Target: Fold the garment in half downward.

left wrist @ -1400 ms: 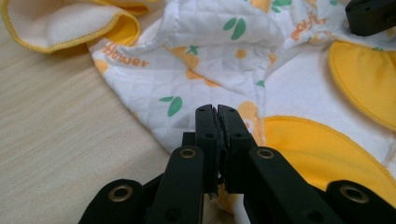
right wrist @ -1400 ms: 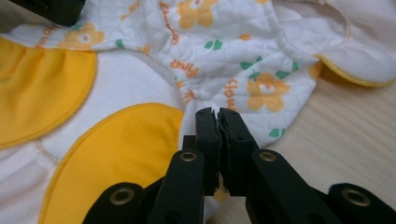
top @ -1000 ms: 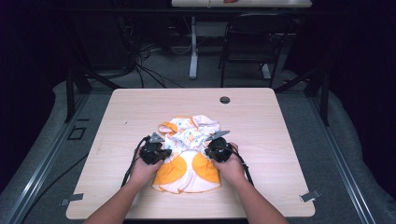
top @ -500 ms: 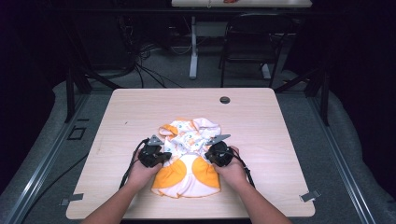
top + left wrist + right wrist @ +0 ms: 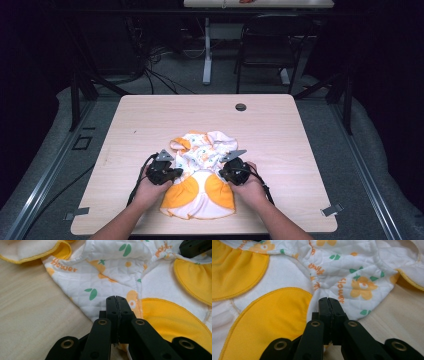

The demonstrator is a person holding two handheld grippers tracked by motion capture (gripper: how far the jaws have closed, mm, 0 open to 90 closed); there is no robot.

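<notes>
A small quilted baby garment (image 5: 202, 180), white with flower prints and orange-yellow patches, lies bunched near the table's front edge. My left gripper (image 5: 178, 174) sits at its left side and my right gripper (image 5: 223, 175) at its right, each held in a hand. In the left gripper view the jaws (image 5: 116, 300) are pressed together at the garment's (image 5: 110, 272) printed edge, with cloth tucked under them. In the right gripper view the jaws (image 5: 328, 301) are closed where the garment's (image 5: 352, 277) folds pucker toward the tip. The right gripper's black tip (image 5: 195, 247) shows across the cloth.
The light wooden table (image 5: 150, 120) has bare room behind and beside the garment. A round dark grommet (image 5: 241, 106) sits near its far edge. Beyond the table stand a chair (image 5: 265, 45), a desk leg and cables on the floor.
Both hands have drawn back toward the near edge, and the garment has slid with them, its lower part now nearer the front of the table.
</notes>
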